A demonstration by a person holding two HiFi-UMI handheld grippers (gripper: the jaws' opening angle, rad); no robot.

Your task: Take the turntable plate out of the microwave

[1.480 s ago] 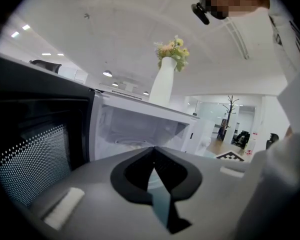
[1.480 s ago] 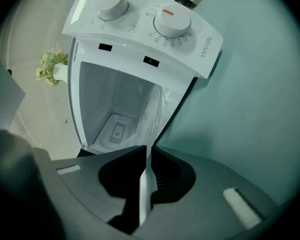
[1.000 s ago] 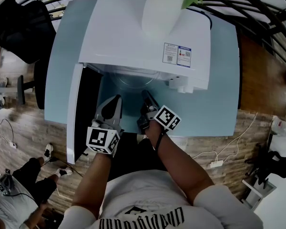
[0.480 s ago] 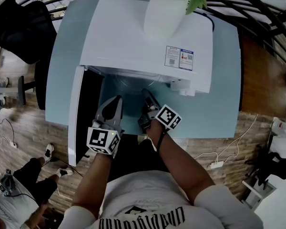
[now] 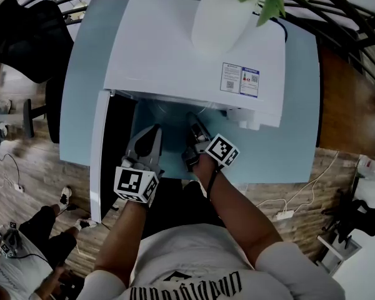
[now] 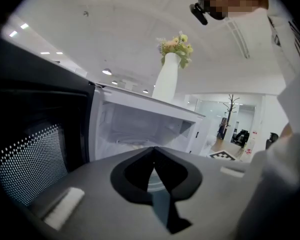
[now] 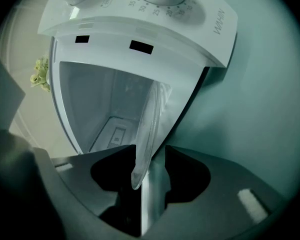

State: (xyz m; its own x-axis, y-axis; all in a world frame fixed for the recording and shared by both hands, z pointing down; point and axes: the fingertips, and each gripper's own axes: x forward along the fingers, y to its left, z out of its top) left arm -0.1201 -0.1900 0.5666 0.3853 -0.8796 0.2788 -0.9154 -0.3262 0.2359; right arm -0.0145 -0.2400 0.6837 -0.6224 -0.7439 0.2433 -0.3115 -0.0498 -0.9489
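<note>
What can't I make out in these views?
Head view: the white microwave hides most of the clear glass turntable plate; only its front arc shows.
Right gripper view: the plate's rim sits between the right tool's jaws, which have just been opening; its far edge fades into the cavity.
Left gripper view: the shut left tool blocks most of the cavity floor.
Head view: the stickers' print is too small.

Head view overhead, both gripper views facing microwave
</note>
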